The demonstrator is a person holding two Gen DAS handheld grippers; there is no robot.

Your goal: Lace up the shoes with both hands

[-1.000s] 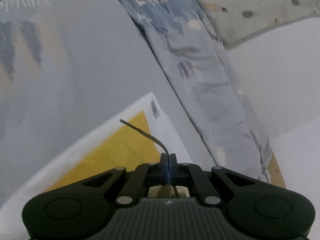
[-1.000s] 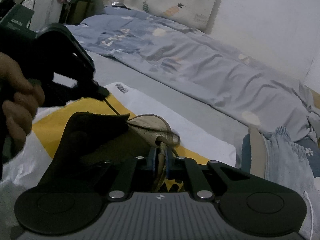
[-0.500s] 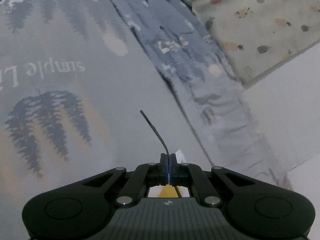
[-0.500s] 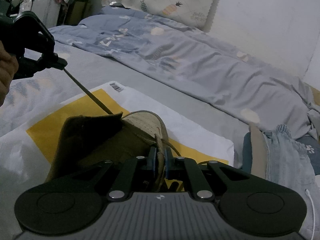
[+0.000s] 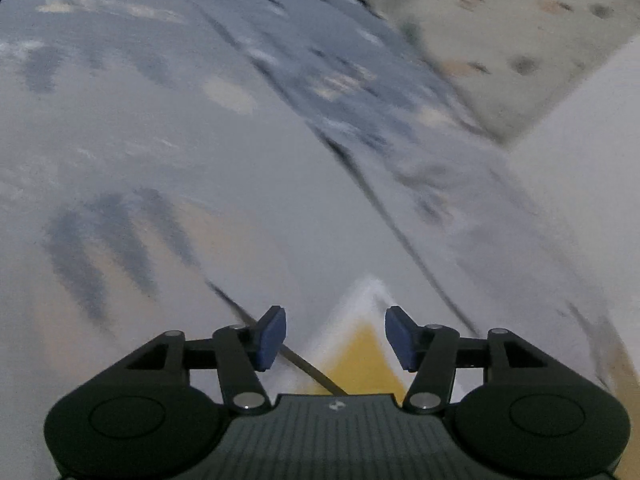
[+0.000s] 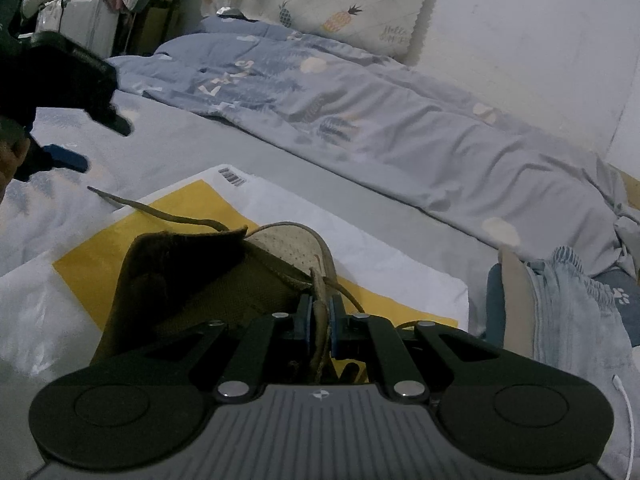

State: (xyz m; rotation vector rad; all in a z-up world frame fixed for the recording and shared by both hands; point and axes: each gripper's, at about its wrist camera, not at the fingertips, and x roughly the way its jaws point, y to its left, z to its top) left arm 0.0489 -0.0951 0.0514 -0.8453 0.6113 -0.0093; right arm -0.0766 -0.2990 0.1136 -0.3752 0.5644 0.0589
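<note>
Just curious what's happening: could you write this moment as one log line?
left gripper: fingers opening, lace free | right gripper: shut on shoe | bag: under shoe

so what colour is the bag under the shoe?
White with a yellow panel; right wrist view shows it best.

Barcode on white bag [image 6: 231, 175]; "Hello" on pineapple cloth [image 6: 394, 31].

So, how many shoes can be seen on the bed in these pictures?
1. The brown shoe lies on the yellow and white bag, just ahead of the right gripper, which is shut on its edge. A second shoe may be out of view.
</note>
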